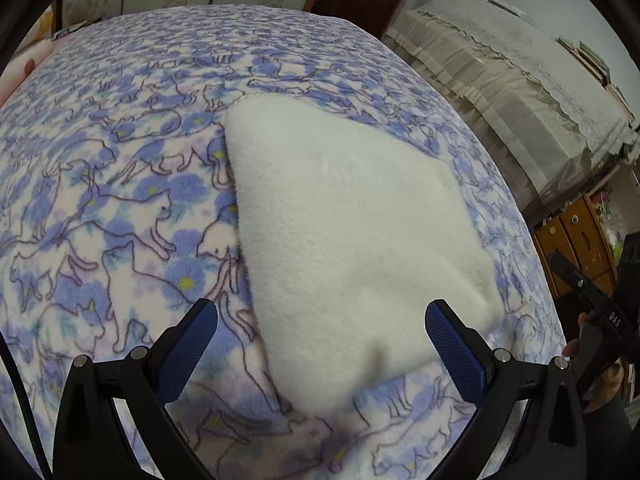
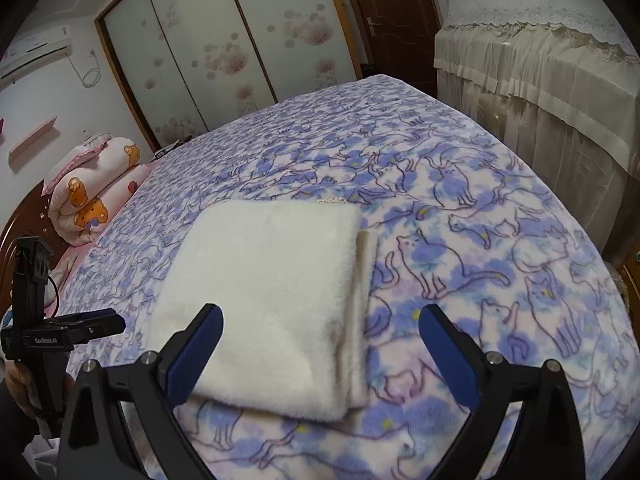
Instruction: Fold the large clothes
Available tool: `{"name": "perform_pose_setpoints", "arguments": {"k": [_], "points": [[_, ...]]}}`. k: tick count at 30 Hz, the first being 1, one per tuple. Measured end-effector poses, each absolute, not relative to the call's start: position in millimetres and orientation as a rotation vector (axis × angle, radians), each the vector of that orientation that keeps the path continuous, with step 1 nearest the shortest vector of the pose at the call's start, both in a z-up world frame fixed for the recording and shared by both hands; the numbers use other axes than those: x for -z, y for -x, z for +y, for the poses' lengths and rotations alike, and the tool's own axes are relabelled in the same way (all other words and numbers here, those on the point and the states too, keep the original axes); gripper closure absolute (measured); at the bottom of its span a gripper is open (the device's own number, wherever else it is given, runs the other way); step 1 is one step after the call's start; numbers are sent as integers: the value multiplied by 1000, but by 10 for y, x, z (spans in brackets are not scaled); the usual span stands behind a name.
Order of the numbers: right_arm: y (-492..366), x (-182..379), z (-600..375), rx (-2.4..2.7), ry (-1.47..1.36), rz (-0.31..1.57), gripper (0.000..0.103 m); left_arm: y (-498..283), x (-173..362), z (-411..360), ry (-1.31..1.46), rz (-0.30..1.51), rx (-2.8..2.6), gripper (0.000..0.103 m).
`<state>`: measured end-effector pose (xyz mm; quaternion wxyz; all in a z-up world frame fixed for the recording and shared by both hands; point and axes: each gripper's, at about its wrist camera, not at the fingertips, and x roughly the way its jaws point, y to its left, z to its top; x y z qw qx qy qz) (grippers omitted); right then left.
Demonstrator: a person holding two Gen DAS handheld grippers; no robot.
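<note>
Now the fluffy white garment lies folded into a thick, soft rectangle on the bed, whose fleece cover carries blue flowers and outlined cats. Left gripper hovers just above its near edge, jaws spread wide, nothing between them. Right gripper too, jaws wide and empty over the fold's layered right edge.

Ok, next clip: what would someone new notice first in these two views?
Probably the white fluffy garment, folded into a neat rectangle and lying flat in the middle of the bed's blue cat-print blanket. Next, the two open grippers: the left gripper and the right gripper both stand over its near edge, holding nothing. A rolled pink bear-print quilt sits by the headboard.
</note>
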<state>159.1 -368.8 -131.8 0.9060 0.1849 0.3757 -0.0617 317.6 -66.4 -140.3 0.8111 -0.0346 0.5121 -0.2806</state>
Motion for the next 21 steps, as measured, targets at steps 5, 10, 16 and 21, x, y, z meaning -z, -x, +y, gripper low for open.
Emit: {"name": "perform_pose_setpoints", "arguments": {"k": [5,10,16,21], "points": [[-1791,1666,-3678,150,-390,841,4,-3450,1701,-615,148,1150,610,0],[-1997,1868,-3702,145,-477,928,4,-3610,1915,-633,202,1228,582,0],[-2177,1955,-3731,137,-500,1047,4,-3664,2008,-808,192,1319,570,0],[-2324,2049,-3831,100,-561,1112,4,-3743,2072,-963,189,1360,569,0]]}}
